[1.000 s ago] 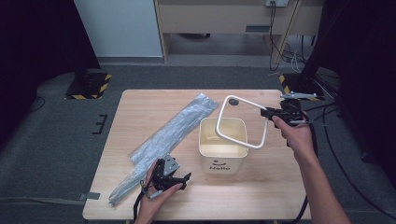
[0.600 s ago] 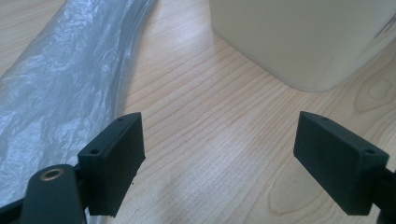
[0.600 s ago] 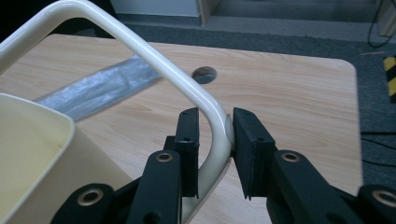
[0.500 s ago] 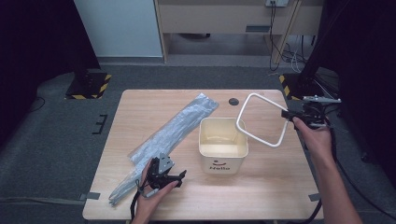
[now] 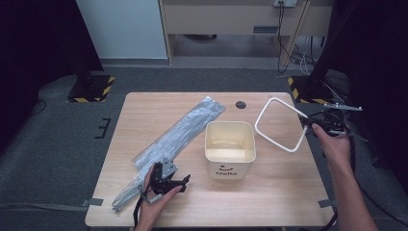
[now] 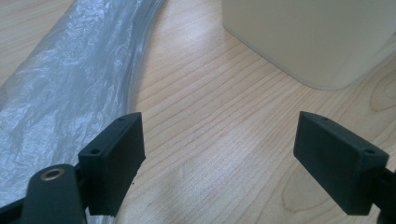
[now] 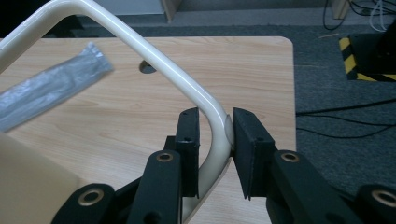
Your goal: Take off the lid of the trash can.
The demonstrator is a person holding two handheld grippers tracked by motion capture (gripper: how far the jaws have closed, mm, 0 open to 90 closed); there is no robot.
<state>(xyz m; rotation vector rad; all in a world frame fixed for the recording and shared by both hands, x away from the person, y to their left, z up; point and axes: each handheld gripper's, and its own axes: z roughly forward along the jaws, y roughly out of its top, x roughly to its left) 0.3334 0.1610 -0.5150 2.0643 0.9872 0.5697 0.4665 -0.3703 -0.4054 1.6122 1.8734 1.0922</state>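
Pinching one rounded corner of the cream square ring (image 5: pixel 280 124), the right gripper (image 5: pixel 318 126) holds it tilted in the air over the right part of the table (image 5: pixel 288 192), just right of the cream bin (image 5: pixel 230 149). The right gripper view brings out what the high view leaves too small: the two black pads (image 7: pixel 250 149) press on either side of the ring's (image 7: pixel 154 60) bend, and the tube curves away up and to the left above the wood.

The bin stands upright near the table's middle, open at the top, with "Hello" printed on its near side. A long grey plastic bag (image 5: pixel 168 144) lies slantwise to its left.

Low at the front left, the left gripper (image 5: pixel 168 179) rests by the bag's near end. Its own view shows the jaws spread wide over bare wood, nothing between them, the bag (image 6: pixel 60 88) at one side and the bin's wall (image 6: pixel 308 37) ahead.
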